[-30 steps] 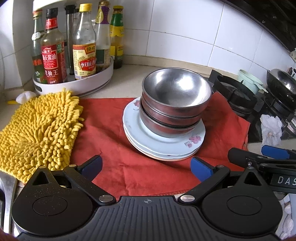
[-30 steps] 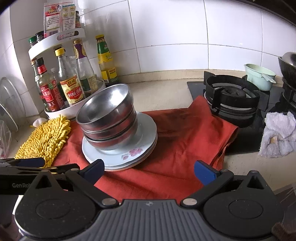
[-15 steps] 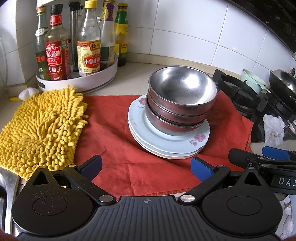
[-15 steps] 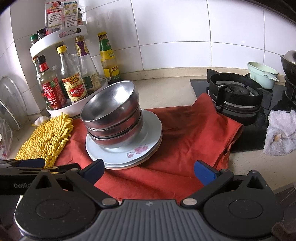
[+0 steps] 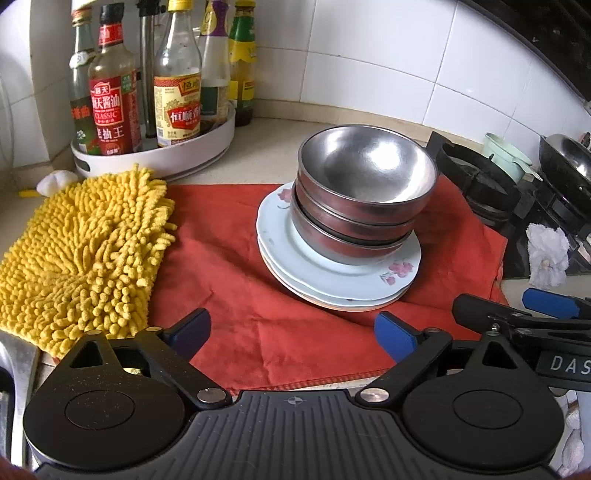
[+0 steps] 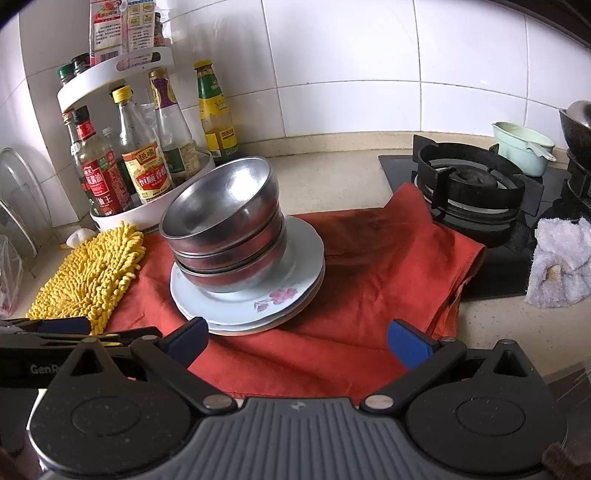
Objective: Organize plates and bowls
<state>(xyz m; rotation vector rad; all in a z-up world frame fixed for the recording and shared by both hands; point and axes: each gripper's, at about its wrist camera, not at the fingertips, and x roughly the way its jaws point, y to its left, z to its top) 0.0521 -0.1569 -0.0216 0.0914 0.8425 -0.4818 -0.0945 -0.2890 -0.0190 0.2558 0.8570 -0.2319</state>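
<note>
Left gripper (image 5: 291, 332) and right gripper (image 6: 297, 339) hung open, empty, near edge of cloth (image 5: 236, 295). Beyond, mid-cloth: bowls (image 5: 364, 195) nested on plates (image 5: 325, 273). Steel likely light, slippery; plates fragile. Pinch top bowl's rim.

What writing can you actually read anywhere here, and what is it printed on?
"CLASSIC": red-label sauce bottle.
"恒顺": yellow-label bottle.
"DAS", cut off: right gripper body, left view.
"GenR", cut off: left gripper body, right view.
Packets on upper shelf, other bottle labels: too blurred.
</note>
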